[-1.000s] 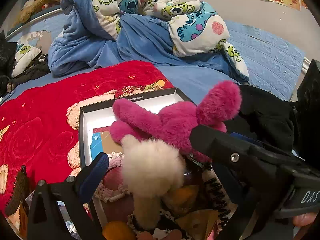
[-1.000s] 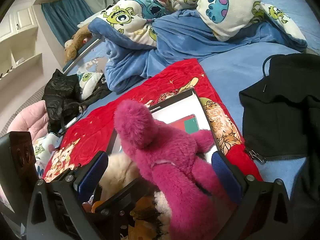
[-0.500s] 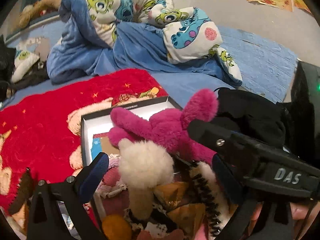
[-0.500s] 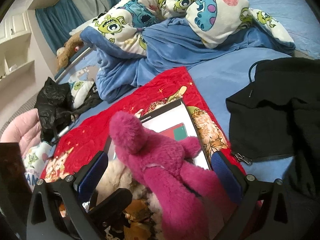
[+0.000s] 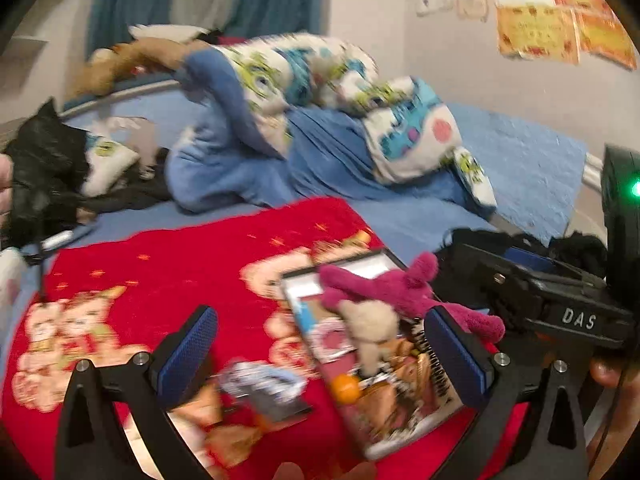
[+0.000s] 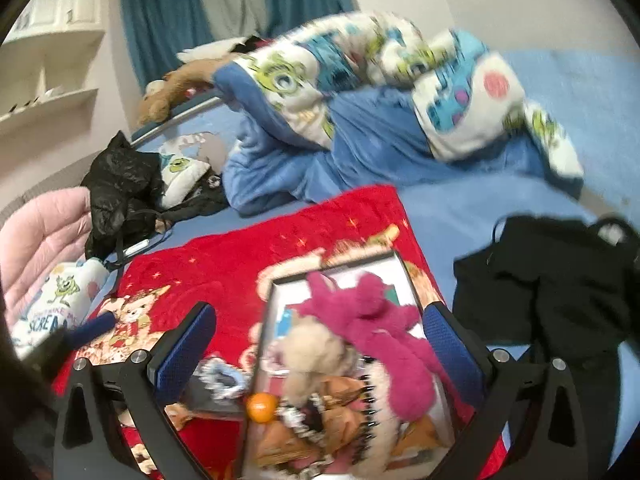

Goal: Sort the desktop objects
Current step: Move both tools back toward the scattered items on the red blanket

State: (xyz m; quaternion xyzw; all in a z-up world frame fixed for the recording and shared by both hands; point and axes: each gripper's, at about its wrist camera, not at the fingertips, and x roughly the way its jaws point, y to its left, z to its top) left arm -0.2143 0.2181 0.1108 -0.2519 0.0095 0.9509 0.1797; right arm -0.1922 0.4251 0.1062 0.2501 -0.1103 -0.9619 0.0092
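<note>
**Operator:** Report tool status, nearest items first.

**Inspector:** Left tool (image 5: pixel 320 356): released, nothing between the pads. Right tool (image 6: pixel 320 354): likewise released and empty. Both hang above the red blanket (image 5: pixel 168 280), which is spread on the bed.

**Operator:** Location of the sorted items?

**Inspector:** The box (image 6: pixel 276 304) lies on the red blanket. It contains an orange ball (image 6: pixel 262 407), a cream plush toy (image 6: pixel 316 354), a pink plush toy (image 6: pixel 384 340) lying across the top, and a comb (image 6: pixel 370 396). The box appears well filled.

**Operator:** Remaining work?

**Inspector:** Just beside the box, on its left, loose items rest on the blanket: a light blue scrunchie (image 6: pixel 224 378) and some flat cards (image 5: pixel 224 436), blurred in both views. Judged status: mostly complete; these loose pieces still require placement.

**Operator:** Beyond that?

**Inspector:** A black garment (image 6: pixel 552 288) lies right of the blanket; a rumpled quilt (image 6: pixel 360 80) lies at the far side. Neither appears to be part of the sort.
</note>
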